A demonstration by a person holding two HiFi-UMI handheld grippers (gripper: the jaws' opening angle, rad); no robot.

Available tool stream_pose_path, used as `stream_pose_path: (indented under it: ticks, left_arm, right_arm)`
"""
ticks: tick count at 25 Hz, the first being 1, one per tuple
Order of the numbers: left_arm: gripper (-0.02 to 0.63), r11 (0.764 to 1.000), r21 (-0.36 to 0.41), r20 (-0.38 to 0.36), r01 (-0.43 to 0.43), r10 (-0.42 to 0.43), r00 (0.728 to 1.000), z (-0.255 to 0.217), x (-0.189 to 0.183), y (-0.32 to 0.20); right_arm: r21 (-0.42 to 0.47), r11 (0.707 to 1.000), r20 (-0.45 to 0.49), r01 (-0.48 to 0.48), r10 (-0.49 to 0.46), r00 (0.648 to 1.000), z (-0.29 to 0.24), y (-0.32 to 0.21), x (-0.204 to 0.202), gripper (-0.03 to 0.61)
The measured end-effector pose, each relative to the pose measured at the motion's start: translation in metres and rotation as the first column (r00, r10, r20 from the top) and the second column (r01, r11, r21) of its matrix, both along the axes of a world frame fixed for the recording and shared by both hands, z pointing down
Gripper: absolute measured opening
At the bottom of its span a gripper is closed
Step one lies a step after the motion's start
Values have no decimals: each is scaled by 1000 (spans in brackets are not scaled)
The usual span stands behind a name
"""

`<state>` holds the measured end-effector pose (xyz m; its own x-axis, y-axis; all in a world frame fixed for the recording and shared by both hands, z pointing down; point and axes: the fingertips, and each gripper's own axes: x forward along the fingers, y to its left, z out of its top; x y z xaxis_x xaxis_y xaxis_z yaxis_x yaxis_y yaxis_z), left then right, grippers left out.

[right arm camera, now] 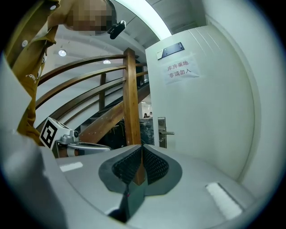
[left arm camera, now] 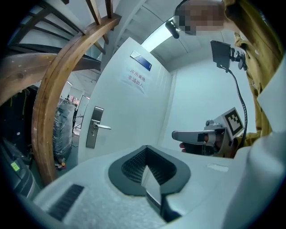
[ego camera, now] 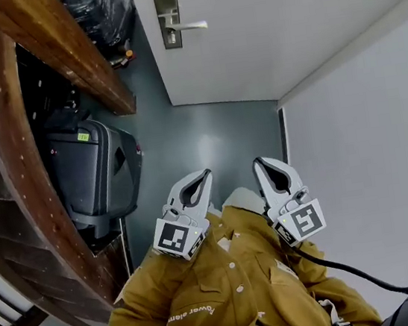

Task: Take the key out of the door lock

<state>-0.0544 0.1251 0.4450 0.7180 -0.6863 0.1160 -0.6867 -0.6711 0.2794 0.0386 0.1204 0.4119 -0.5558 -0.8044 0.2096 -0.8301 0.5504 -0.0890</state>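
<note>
Grey left gripper (ego camera: pixel 205 173) and right gripper (ego camera: pixel 257 161) both have fingers closed on nothing, facing the door (ego camera: pixel 282 19).

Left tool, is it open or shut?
Shut. In the left gripper view, the left tool has its two jaws meeting at the tips, and nothing is held between them.

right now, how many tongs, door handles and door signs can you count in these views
grey plastic tongs: 2, left tongs, right tongs
silver lever door handle: 1
signs on the white door: 2, white paper sheet, blue plate
total: 5
</note>
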Motion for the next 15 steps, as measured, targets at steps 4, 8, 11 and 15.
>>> stream_pose_path:
  ticks: [4,8,11,15]
  left_arm:
    - [-3,1000,-24,5,-1,1,1000,2,5,-62]
    - [-3,999,-42,11,7,-7,1000,8,19,-123]
    - [-3,996,-58,11,69,-69,998,13,23,-178]
    - [-3,984,-66,35,166,-164,986,17,24,-241]
  right_arm:
    - [-20,1000,-4,16,-16,1000,3,-57,4,17]
    - [-47,999,10,27,-26,1000,19,-128,22,15]
    - [-46,994,10,94,-94,996,20,-184,26,17]
    - [-27,979,17,201,-201,979,6,-238,23,17]
